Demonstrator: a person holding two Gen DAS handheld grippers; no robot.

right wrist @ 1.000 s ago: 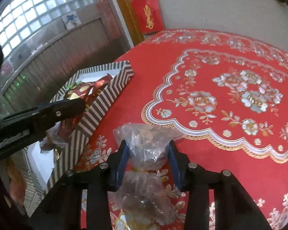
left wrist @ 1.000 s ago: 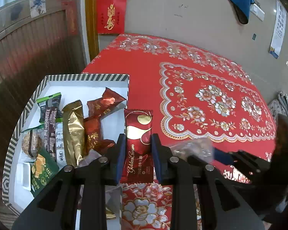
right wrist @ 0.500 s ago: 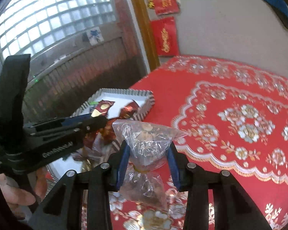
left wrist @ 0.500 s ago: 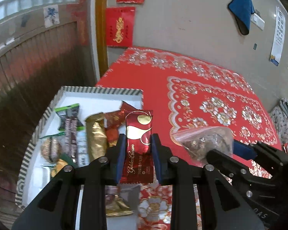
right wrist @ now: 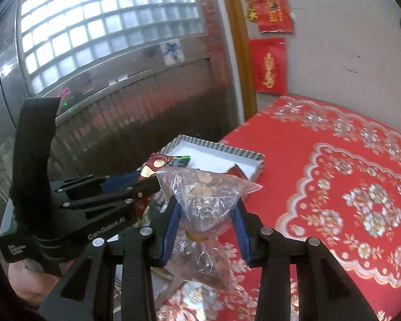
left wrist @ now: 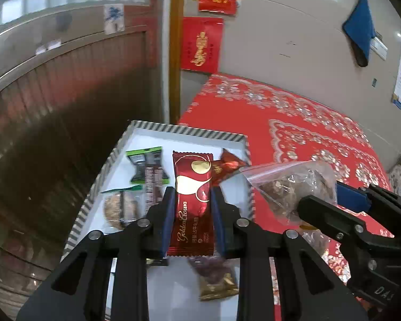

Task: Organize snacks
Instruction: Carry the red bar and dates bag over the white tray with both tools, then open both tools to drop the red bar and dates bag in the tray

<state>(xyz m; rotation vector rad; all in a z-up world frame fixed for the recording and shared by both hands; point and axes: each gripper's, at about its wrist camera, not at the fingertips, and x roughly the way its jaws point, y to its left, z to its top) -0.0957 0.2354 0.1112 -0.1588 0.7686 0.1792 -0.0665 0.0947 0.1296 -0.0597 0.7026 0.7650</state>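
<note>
My left gripper [left wrist: 192,195] is shut on a dark red Golden Crown wrapper [left wrist: 192,203], held upright above the striped-rim white tray [left wrist: 189,130]. In the tray lie a green and brown bar [left wrist: 149,169], a round biscuit pack [left wrist: 120,208], a red packet [left wrist: 227,167] and a gold-edged pack [left wrist: 218,281]. My right gripper [right wrist: 205,206] is shut on a clear bag of brown snacks [right wrist: 204,195]; from the left wrist it shows beside the tray's right edge [left wrist: 288,187]. The left gripper [right wrist: 147,179] shows in the right wrist view, over the tray [right wrist: 222,149].
A red floral tablecloth [right wrist: 347,187] covers the table to the right of the tray. A wooden-slat wall [left wrist: 66,101] and a door frame [left wrist: 175,53] stand behind it. A hand [right wrist: 26,283] holds the left gripper's grip at lower left.
Both grippers have risen and drawn back with their snacks still held. The tray now looks smaller and farther off, and the bag has come up beside the tray's right edge.
</note>
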